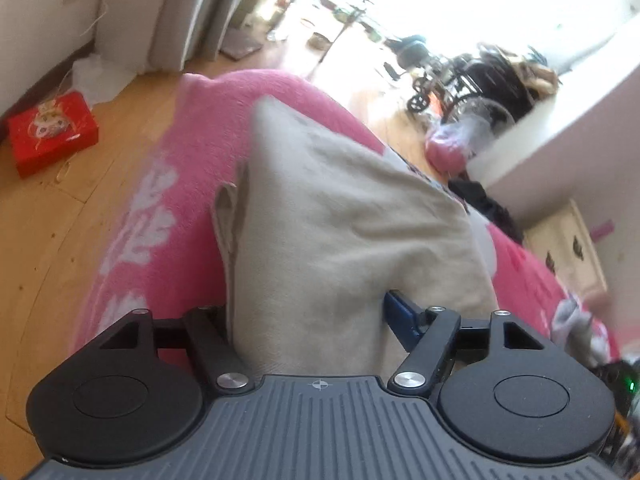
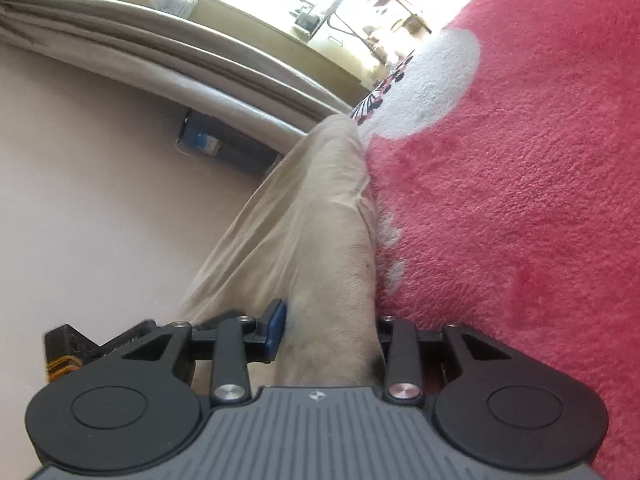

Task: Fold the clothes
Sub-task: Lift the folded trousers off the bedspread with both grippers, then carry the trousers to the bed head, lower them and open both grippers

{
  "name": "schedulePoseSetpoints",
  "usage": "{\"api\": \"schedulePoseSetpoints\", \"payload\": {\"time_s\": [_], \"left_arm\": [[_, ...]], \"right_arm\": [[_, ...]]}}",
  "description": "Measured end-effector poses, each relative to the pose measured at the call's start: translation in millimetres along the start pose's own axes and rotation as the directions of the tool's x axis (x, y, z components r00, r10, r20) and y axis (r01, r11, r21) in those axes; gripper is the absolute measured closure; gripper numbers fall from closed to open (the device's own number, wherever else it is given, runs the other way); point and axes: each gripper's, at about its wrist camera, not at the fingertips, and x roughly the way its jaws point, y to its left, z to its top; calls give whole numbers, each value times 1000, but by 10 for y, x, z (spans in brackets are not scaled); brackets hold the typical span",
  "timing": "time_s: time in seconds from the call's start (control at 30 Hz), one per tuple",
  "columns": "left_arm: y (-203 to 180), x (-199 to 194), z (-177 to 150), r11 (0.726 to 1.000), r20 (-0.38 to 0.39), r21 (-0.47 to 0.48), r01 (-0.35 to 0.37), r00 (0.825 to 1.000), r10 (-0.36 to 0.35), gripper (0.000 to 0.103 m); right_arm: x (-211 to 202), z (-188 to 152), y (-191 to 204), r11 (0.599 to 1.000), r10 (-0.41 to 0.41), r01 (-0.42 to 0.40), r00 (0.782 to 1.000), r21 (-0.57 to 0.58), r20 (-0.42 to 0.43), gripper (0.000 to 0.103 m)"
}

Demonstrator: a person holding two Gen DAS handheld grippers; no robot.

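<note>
Both grippers, left (image 1: 310, 320) and right (image 2: 326, 332), are clamped on the beige garment (image 1: 340, 220), lifted over the pink blanket (image 1: 132, 216). I judge it mid-fold; nothing's laid flat.

1 beige garment (image 1: 340, 220) is seen in both wrist views, and 2 grippers are counted: 1 left gripper (image 1: 308, 320) and 1 right gripper (image 2: 328, 328). 1 pink blanket (image 1: 192, 168) with white markings is shown beneath. On the wooden floor, 1 red box (image 1: 52, 132) is counted, and 1 wheelchair (image 1: 460, 80) is visible farther back.
</note>
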Motion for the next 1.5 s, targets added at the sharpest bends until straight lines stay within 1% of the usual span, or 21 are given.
{"api": "schedulePoseSetpoints", "payload": {"time_s": [0.13,0.2,0.3,0.37,0.47,0.53,0.57,0.63,0.7,0.83,0.9,0.97,1.03,1.1,1.17,1.2,1.27,1.33,1.37,1.43,1.5], "left_arm": [[1,-206,144,1000,56,-3,-16,998,16,33],[49,-291,278,1000,109,-11,-24,994,25,32],[111,-460,214,999,88,3,33,996,-33,26],[165,-458,97,1000,31,22,18,999,-19,20],[231,-314,-49,1000,-29,30,-7,1000,8,20],[272,-202,-127,1000,-50,8,-7,999,8,25],[267,-155,-146,1000,-42,-4,7,999,-8,26],[243,-100,-144,999,-21,-16,47,999,-47,36],[215,-67,-114,998,-16,-18,58,998,-58,36],[193,-20,-20,1000,-1,-21,23,1000,-23,34],[220,-18,-29,1000,-3,-24,14,1000,-14,34],[190,-119,-70,1000,19,8,-8,1000,8,34],[96,-395,-184,997,100,75,-30,995,23,34],[1,-672,-299,988,181,140,-58,983,32,34],[-175,-893,-481,965,208,260,-37,978,-19,34],[-291,-903,-614,940,192,339,-46,981,-21,34],[-524,-922,-882,870,157,490,-60,987,-20,34],[-664,-750,-1121,799,114,592,-109,992,51,38],[-688,-636,-1237,763,98,632,-135,991,94,39],[-650,-483,-1399,723,109,666,-184,983,149,39],[-633,-447,-1468,705,133,678,-208,978,161,38]], "right_arm": [[-170,50,12,999,-18,17,999,-39,-27,61],[-300,60,10,998,-31,30,999,-56,-26,61],[-425,21,-92,999,-20,22,997,30,-77,61],[-442,-11,-177,997,4,3,995,73,-98,61],[-373,-47,-164,997,4,3,995,72,-97,64],[-337,-76,-154,997,4,3,996,72,-93,68],[-374,-115,-135,997,0,7,997,80,-81,71],[-444,-189,-139,993,4,2,999,122,-52,76],[-518,-276,-148,984,20,-17,1000,177,-18,78],[-641,-576,-59,972,69,-75,997,222,36,81],[-630,-673,-24,988,25,-32,999,150,45,77],[-683,-589,-61,995,16,-20,999,99,41,73],[-745,-498,-93,999,6,-8,999,47,39,69],[-916,-321,-35,1000,-2,4,997,-25,83,68],[-909,-220,197,987,-19,36,994,-159,111,69],[-905,-170,313,973,-25,53,992,-225,126,70],[-898,-69,544,932,-36,89,987,-352,157,76],[-871,17,768,871,-44,128,982,-475,184,81],[-731,-32,832,821,-65,152,983,-551,173,84],[-407,-161,858,701,-146,201,980,-684,138,85],[-87,-401,687,576,-299,278,947,-769,119,88]]}}
